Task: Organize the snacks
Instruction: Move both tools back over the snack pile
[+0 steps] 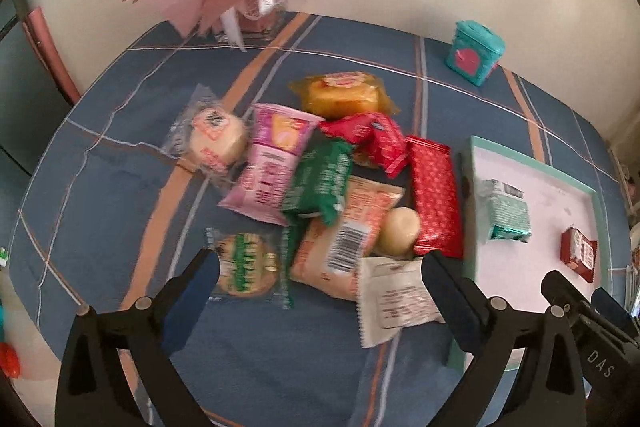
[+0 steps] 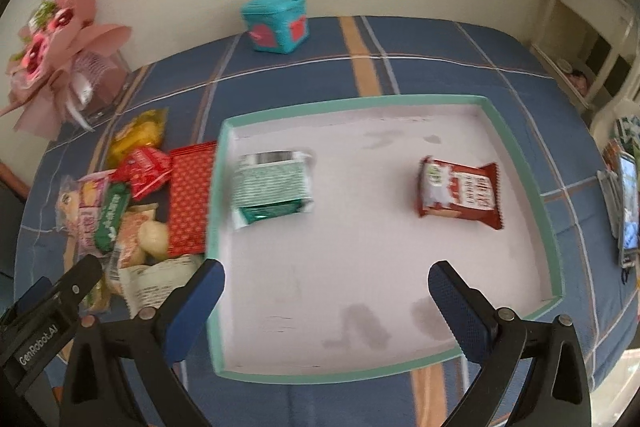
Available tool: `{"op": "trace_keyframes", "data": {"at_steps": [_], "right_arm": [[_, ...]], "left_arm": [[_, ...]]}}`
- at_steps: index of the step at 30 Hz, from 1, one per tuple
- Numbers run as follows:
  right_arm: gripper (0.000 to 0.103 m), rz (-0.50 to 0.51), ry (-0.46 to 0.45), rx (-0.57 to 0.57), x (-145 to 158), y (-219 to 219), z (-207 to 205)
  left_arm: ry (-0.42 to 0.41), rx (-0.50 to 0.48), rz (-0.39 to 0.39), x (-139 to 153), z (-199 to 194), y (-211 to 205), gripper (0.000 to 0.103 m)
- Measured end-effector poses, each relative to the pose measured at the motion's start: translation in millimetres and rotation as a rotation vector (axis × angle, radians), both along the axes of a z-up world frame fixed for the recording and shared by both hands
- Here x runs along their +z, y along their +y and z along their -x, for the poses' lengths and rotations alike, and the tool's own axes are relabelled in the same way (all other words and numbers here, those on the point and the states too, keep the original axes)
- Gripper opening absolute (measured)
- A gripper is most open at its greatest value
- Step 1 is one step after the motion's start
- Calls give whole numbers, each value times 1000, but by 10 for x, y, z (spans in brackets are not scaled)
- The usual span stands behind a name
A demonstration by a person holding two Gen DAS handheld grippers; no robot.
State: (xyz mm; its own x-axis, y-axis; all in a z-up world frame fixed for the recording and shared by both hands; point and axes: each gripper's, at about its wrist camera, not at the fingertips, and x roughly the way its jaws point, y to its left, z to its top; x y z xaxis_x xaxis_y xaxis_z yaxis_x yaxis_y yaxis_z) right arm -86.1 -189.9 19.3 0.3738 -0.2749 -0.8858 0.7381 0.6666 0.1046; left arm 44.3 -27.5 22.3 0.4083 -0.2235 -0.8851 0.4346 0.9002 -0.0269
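Left wrist: left claw (image 1: 318, 267) tilted down over snack pile (image 1: 320, 171), jaws apart, empty; right claw (image 2: 326, 277) same over tray (image 2: 516, 155).

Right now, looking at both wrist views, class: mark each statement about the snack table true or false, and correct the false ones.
1. The tray holds two packets. True: a green and white packet and a red-brown packet.
2. The right gripper is shut on a snack. False: its jaws stand wide open with nothing between them.
3. The left gripper is open above the snack pile. True.
4. The teal box sits inside the tray. False: it stands on the cloth by the wall.
5. The long red packet lies beside the tray's outer edge. True.
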Motion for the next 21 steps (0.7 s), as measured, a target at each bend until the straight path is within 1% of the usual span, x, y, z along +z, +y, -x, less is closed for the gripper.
{"op": "trace_keyframes", "data": {"at_steps": [3,9,13,17,21], "right_arm": [[103,-13,-10,31,-15,113,-106],[103,-19,7,126,-60,428,-364],[103,-76,-12,189,-109,609,-519],[103,-104,-13,218,-147,721,-615],[103,-116,-8,246,-181,795,-680]], "left_arm": [[3,39,-3,-1,-100,154,101],[36,150,-1,-29,-316,544,101],[46,204,13,-36,-408,787,101],[48,231,14,-46,-467,909,101],[74,225,10,-103,-492,903,101]]}}
